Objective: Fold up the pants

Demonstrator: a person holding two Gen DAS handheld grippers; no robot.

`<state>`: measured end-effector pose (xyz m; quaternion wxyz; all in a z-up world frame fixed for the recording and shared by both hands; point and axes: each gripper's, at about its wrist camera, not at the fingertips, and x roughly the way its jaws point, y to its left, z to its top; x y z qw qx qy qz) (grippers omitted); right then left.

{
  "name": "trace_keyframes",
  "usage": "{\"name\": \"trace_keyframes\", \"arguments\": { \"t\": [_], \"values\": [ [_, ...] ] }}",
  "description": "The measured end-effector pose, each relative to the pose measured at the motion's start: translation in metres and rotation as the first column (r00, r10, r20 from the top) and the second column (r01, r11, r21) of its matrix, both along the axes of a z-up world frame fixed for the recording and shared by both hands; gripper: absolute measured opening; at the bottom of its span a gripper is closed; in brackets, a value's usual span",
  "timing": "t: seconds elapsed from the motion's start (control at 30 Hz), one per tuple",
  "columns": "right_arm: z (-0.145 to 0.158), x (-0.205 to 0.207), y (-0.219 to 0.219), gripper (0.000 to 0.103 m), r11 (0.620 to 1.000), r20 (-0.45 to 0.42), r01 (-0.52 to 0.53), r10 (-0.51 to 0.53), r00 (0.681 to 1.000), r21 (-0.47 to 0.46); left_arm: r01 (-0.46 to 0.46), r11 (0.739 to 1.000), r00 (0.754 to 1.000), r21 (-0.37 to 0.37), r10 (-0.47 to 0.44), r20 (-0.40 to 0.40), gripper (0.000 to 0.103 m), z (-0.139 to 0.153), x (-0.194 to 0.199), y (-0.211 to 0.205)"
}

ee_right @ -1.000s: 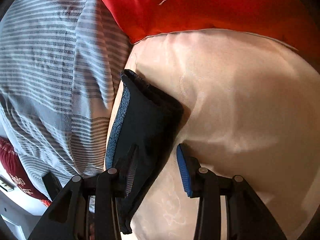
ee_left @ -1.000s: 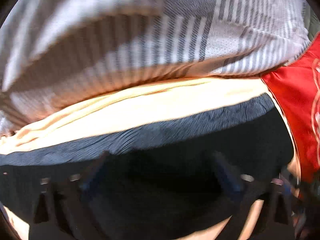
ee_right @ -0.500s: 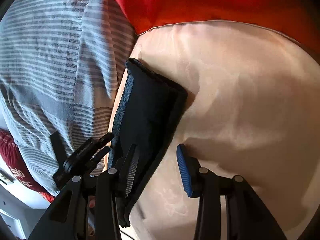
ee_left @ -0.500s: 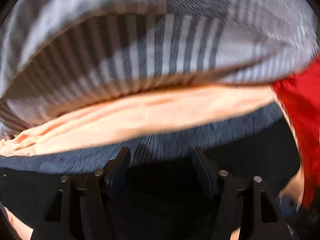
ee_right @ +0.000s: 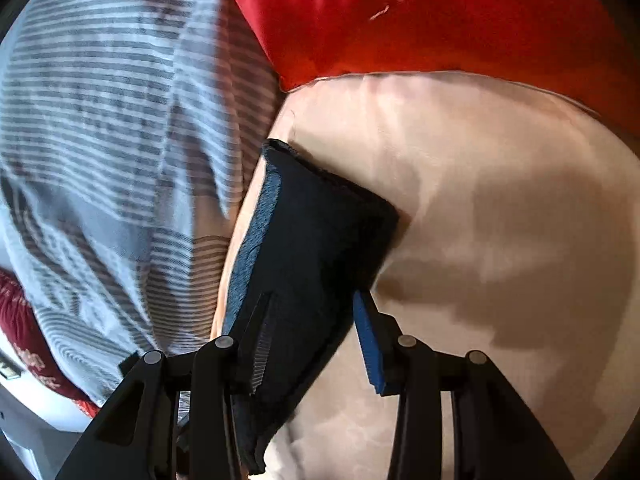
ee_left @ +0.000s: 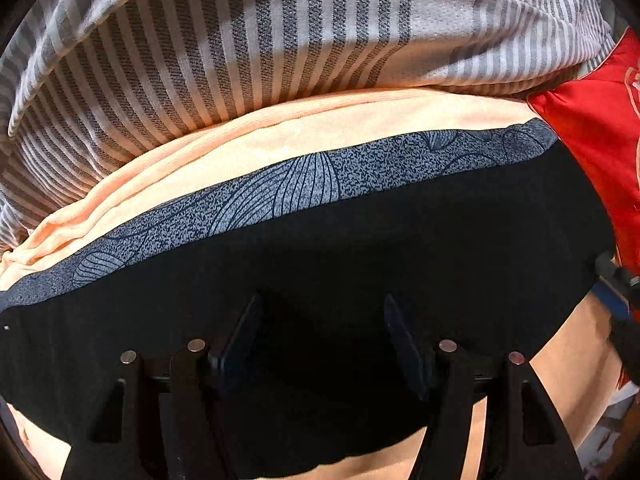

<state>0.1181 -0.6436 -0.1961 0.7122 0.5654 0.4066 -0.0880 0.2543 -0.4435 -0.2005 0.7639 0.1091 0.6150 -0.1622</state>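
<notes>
The pants point(ee_left: 360, 248) are black with a grey-blue patterned band and lie folded into a narrow stack on a peach bed sheet point(ee_left: 280, 136). In the right wrist view the pants point(ee_right: 316, 240) run away from me as a folded strip. My left gripper point(ee_left: 322, 312) is open, its jaws apart just above the black cloth. My right gripper point(ee_right: 312, 300) is open too, with the near end of the folded pants lying between its fingers.
A grey and white striped blanket point(ee_left: 240, 40) is bunched along the far side of the pants, and shows at the left in the right wrist view point(ee_right: 100, 120). A red cloth point(ee_right: 420, 20) lies beyond on the sheet point(ee_right: 500, 200).
My left gripper has let go of the black cloth and pulled back a little; its jaws now show fully above the pants. The right gripper has stayed open in place.
</notes>
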Motion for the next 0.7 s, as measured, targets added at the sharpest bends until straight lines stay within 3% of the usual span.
{"name": "trace_keyframes", "arguments": {
  "t": [0.03, 0.13, 0.2, 0.27, 0.3, 0.33, 0.4, 0.7],
  "values": [
    [0.006, 0.003, 0.001, 0.005, 0.999, -0.023, -0.014, 0.013, 1.0, -0.045, 0.003, 1.0, 1.0, -0.001, -0.003, -0.003, 0.066, 0.001, -0.001, -0.002],
    [0.009, 0.0, 0.005, 0.005, 0.996, -0.054, -0.028, 0.023, 0.998, -0.085, 0.022, 1.0, 1.0, 0.004, -0.022, 0.018, 0.066, 0.0, -0.003, 0.003],
    [-0.005, -0.008, 0.003, 0.005, 0.999, -0.081, -0.005, 0.001, 0.997, -0.047, 0.018, 1.0, 1.0, 0.002, -0.018, 0.021, 0.066, 0.0, -0.007, 0.002],
    [-0.016, -0.023, -0.003, 0.012, 0.997, -0.045, 0.059, -0.057, 0.997, 0.047, 0.013, 1.0, 1.0, -0.003, -0.013, 0.017, 0.066, -0.001, -0.012, -0.002],
    [-0.015, -0.027, -0.004, 0.021, 0.997, -0.033, 0.065, -0.063, 0.997, 0.052, 0.016, 1.0, 1.0, -0.005, -0.016, 0.018, 0.067, 0.0, -0.013, 0.0],
    [-0.014, -0.029, -0.004, 0.039, 0.997, -0.029, 0.064, -0.063, 0.998, 0.042, 0.019, 1.0, 1.0, -0.003, -0.019, 0.022, 0.069, 0.0, -0.013, 0.002],
    [-0.008, -0.034, -0.004, 0.057, 0.998, -0.004, 0.061, -0.061, 0.998, 0.015, 0.013, 1.0, 1.0, 0.0, -0.013, 0.025, 0.073, 0.0, -0.013, 0.005],
    [-0.026, -0.005, 0.0, 0.057, 0.994, 0.11, 0.008, -0.021, 0.994, 0.111, 0.015, 1.0, 1.0, 0.004, -0.015, 0.025, 0.074, 0.0, -0.013, 0.006]
  ]
}}
